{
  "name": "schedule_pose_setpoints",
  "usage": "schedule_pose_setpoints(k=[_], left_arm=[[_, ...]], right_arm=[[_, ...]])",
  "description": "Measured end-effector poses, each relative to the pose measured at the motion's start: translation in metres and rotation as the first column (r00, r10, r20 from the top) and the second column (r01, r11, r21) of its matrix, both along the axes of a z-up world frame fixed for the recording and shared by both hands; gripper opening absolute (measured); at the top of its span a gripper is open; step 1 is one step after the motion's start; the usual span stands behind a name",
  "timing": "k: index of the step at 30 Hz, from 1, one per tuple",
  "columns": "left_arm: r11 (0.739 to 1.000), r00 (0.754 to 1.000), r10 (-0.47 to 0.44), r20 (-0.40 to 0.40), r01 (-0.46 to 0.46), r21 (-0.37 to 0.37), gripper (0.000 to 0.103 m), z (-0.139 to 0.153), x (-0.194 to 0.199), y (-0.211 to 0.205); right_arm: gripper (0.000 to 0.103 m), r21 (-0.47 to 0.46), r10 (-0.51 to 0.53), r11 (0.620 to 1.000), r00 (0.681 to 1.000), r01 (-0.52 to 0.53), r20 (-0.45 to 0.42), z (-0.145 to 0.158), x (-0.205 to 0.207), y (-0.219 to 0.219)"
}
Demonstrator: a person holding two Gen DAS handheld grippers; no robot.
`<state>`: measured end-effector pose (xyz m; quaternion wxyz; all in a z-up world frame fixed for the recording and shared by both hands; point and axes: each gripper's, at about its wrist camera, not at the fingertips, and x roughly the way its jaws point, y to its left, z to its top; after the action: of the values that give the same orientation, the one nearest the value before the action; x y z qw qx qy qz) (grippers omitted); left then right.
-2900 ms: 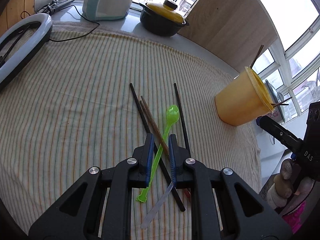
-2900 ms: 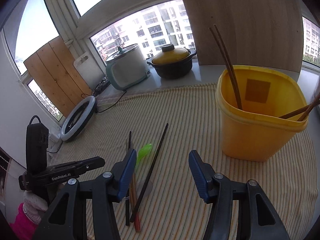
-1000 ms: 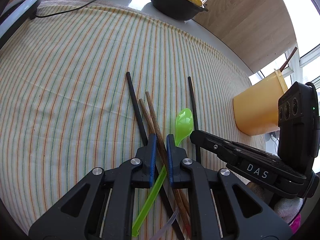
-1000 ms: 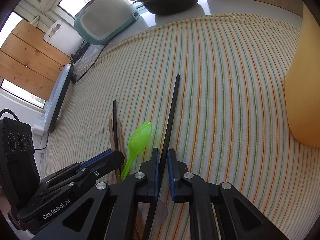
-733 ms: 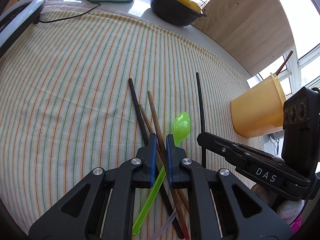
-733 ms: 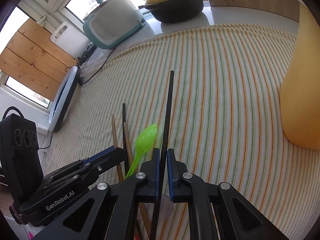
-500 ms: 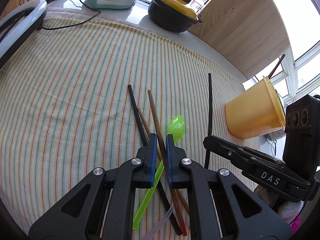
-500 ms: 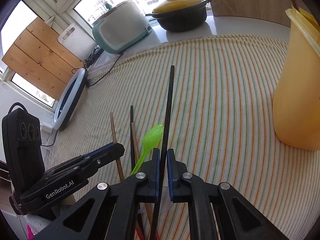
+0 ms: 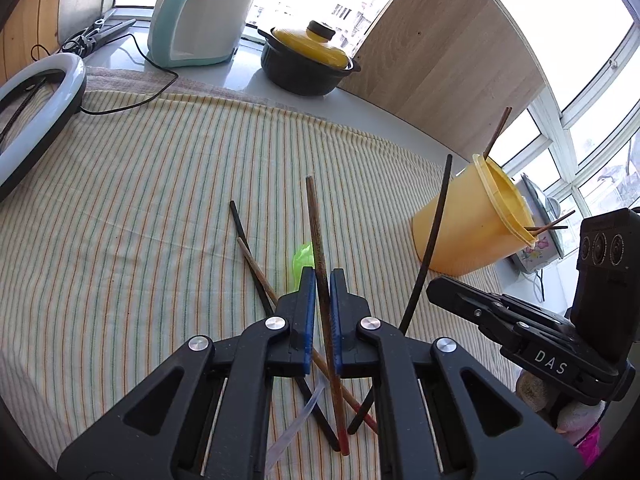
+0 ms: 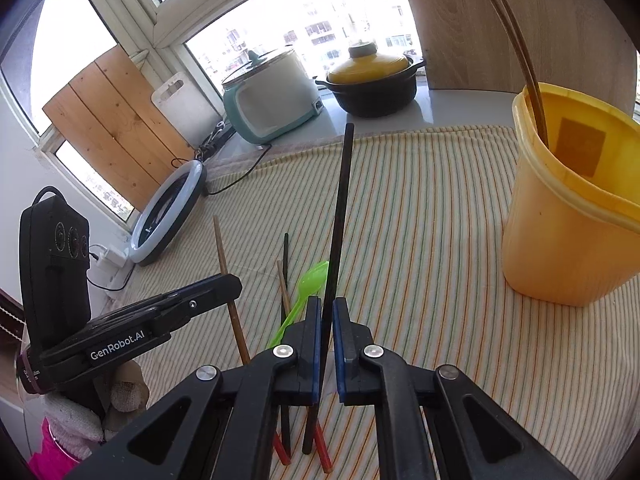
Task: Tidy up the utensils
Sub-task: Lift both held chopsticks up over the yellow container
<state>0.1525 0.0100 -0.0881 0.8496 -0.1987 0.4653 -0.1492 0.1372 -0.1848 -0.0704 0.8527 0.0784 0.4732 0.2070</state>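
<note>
My left gripper [image 9: 322, 276] is shut on a brown chopstick [image 9: 314, 216] and holds it lifted, tip pointing away; it also shows in the right wrist view [image 10: 221, 240]. My right gripper [image 10: 326, 306] is shut on a black chopstick [image 10: 342, 200], lifted and pointing forward; it shows in the left wrist view [image 9: 434, 224]. On the striped cloth lie a green plastic spoon [image 10: 308, 284], a black chopstick [image 9: 244, 232] and a brown chopstick [image 9: 252, 258]. The yellow utensil bucket [image 10: 568, 216] stands at the right with several chopsticks in it.
A teal and white rice cooker [image 9: 200, 20] and a black pot with a yellow lid [image 9: 308, 64] stand at the back by the window. A ring light [image 9: 32, 120] lies at the left on the cloth edge with its cable. A clear plastic utensil [image 9: 292, 420] lies under my left gripper.
Both grippers have risen from the cloth, each lifting its chopstick. The views have tilted up toward the window and the bucket.
</note>
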Motion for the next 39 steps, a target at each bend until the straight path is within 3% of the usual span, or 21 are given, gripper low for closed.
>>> schedule_pose_setpoints(k=[5,8,9,12,14,17,24,27,31,39], left_arm=[[0.999,0.998,-0.029,0.049,0.028,0.024,0.003,0.019,-0.01,-0.012],[0.999,0.998,-0.031,0.062,0.029,0.033,0.003,0.024,-0.011,-0.015],[0.999,0.998,-0.03,0.062,0.028,0.034,0.003,0.025,-0.012,-0.014],[0.999,0.998,-0.025,0.058,0.022,0.039,0.003,0.023,-0.01,-0.012],[0.999,0.999,-0.014,0.048,0.013,0.032,0.003,0.02,-0.008,-0.008],[1.0,0.999,0.0,0.035,-0.001,0.022,0.003,0.016,-0.007,-0.001],[1.0,1.0,0.012,0.024,-0.012,0.014,0.003,0.012,-0.003,0.006],[1.0,1.0,0.013,0.022,-0.013,0.01,0.003,0.01,-0.001,0.007],[1.0,1.0,0.009,0.022,-0.01,0.009,0.003,0.009,0.0,0.007],[1.0,0.999,-0.001,0.05,0.002,-0.005,0.003,0.02,-0.003,0.006]], right_arm=[[0.003,-0.012,0.011,1.0,0.999,-0.01,0.046,0.011,-0.011,-0.006],[0.006,-0.016,0.006,1.0,1.0,-0.006,0.03,0.005,-0.008,-0.01],[0.01,-0.008,0.001,1.0,1.0,-0.001,0.014,0.002,-0.005,-0.012],[0.038,0.03,0.023,0.999,0.997,-0.02,-0.076,-0.017,0.008,-0.01],[0.037,0.062,-0.004,0.998,0.991,0.012,-0.133,-0.033,0.02,-0.011],[0.028,0.067,-0.027,0.997,0.977,0.042,-0.213,-0.055,0.039,-0.005],[0.026,0.049,-0.057,0.996,0.957,0.074,-0.285,-0.078,0.07,0.012],[0.022,-0.02,-0.067,0.998,0.955,0.064,-0.288,-0.084,0.076,0.023],[0.007,-0.112,-0.068,0.993,0.964,0.04,-0.256,-0.084,0.079,0.036],[0.004,-0.024,-0.028,0.999,0.981,0.024,-0.194,-0.06,0.058,0.021]])
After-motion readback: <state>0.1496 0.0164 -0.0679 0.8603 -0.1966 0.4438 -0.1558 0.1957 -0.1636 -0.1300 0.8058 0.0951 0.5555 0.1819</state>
